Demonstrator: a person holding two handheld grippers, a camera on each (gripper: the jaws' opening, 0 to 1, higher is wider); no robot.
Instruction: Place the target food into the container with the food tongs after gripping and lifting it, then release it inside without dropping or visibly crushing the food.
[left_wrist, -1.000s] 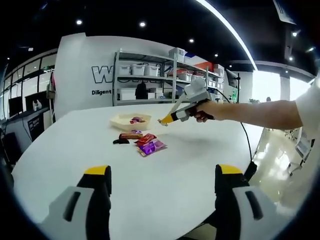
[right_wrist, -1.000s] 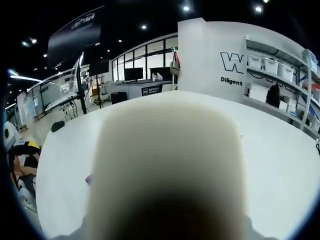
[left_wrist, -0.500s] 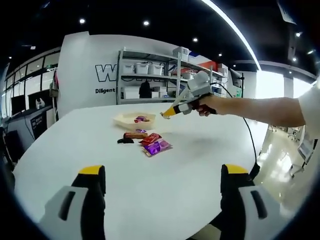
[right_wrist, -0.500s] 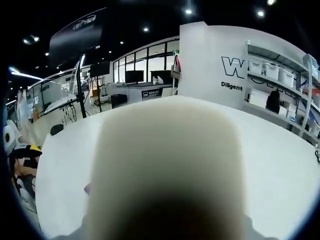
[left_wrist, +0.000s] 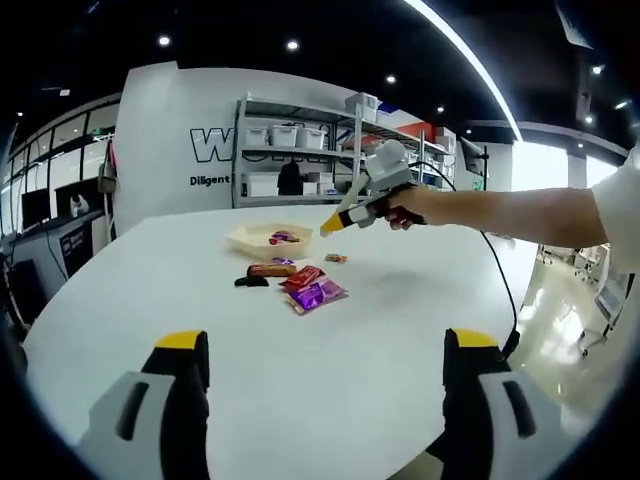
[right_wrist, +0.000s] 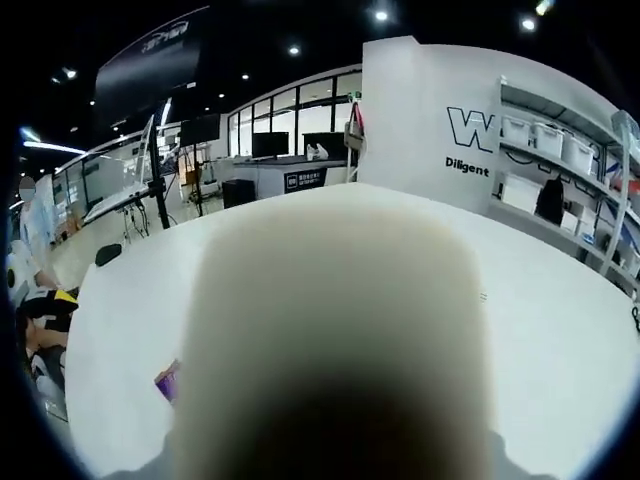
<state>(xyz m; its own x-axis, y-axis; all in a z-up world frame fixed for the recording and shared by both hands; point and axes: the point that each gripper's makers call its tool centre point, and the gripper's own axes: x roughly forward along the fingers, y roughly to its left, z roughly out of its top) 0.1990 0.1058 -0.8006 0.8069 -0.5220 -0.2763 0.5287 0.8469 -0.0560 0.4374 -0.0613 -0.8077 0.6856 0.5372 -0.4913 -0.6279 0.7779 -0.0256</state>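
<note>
The snack packets (left_wrist: 300, 281) lie together in a small group on the white table (left_wrist: 380, 330), toward its far edge: a purple one, a red one, a brown bar and a dark piece. Beside them, closer to the far edge, stands the cream container (left_wrist: 262, 241), and one packet already lies inside it. A small brown piece (left_wrist: 336, 258) lies alone on the table, just beside the container.

The right gripper (left_wrist: 345, 215) is held in the air above this area, a hand (left_wrist: 405, 208) behind it. It carries the food tongs, whose blurred cream body (right_wrist: 330, 340) blocks most of the right gripper view. Whether the tongs are spread or pressed together I cannot tell; nothing visible hangs from the yellow tip. The left gripper (left_wrist: 320, 400) is low at the near edge with its jaws wide apart and nothing between them.

I judge that the next step is a new pick. To do it well, the tongs should come down straight over one packet, close along its long sides with gentle pressure, lift without swinging, and release low inside the container, not above its rim.
</note>
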